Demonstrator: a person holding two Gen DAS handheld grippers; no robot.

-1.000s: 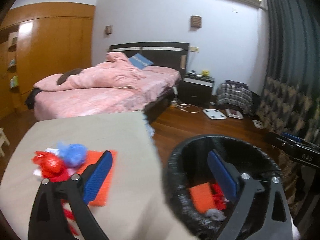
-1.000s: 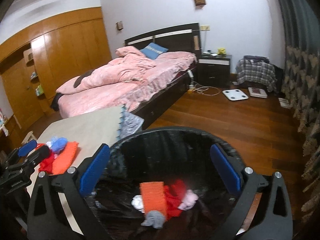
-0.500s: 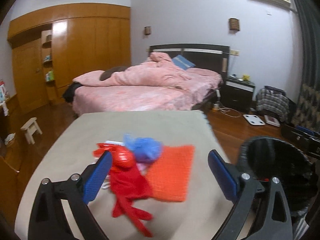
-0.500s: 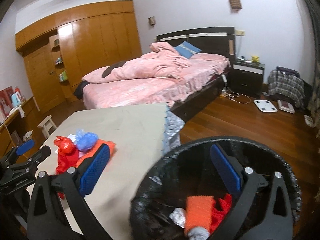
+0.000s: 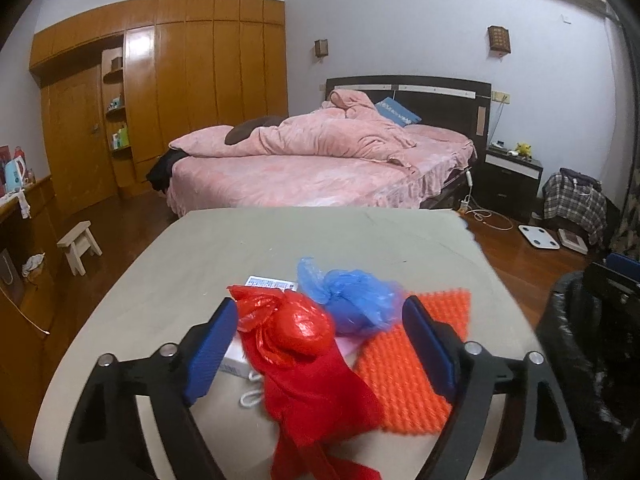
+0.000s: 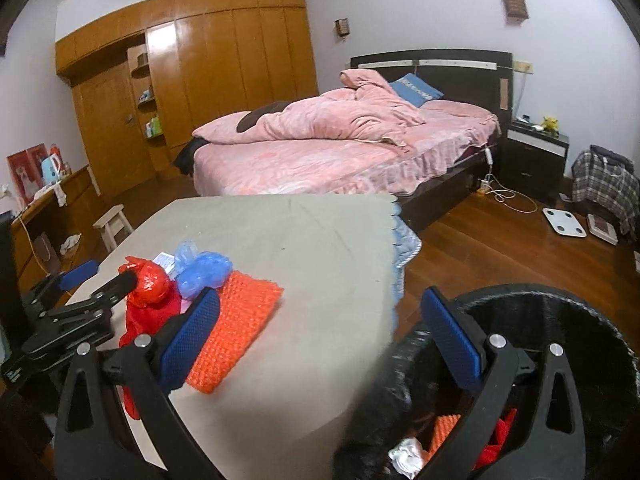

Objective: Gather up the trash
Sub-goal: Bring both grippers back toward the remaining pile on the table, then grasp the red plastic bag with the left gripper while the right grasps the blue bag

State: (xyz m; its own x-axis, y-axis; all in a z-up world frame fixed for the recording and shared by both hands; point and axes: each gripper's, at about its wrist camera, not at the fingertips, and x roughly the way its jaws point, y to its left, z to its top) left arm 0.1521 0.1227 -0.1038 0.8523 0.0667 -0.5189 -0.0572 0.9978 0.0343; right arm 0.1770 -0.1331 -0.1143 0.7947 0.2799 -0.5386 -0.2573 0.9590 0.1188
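A knotted red plastic bag [image 5: 300, 340] lies on the beige table [image 5: 280, 240], with a blue plastic bag [image 5: 356, 300] behind it and an orange textured pad [image 5: 416, 364] to its right. A white box [image 5: 240, 356] sits under them. My left gripper [image 5: 316, 344] is open, its fingers either side of the red bag, apart from it. My right gripper [image 6: 316, 340] is open and empty, over the table edge and the black-lined bin [image 6: 560, 320]. The pile also shows in the right wrist view: red bag [image 6: 150, 284], blue bag [image 6: 204, 270], orange pad [image 6: 236, 328], left gripper [image 6: 96, 280].
The bin holds orange, red and white trash [image 6: 444, 436] and shows in the left wrist view [image 5: 580, 340] at the right. Beyond the table stand a pink bed [image 5: 320, 160], a small stool [image 5: 78, 246], a wooden wardrobe [image 5: 180, 92] and a nightstand [image 5: 512, 172].
Both grippers swung left from the bin toward the table. My left gripper closed in on the pile until its fingers bracket the red bag. My right gripper left the bin's centre.
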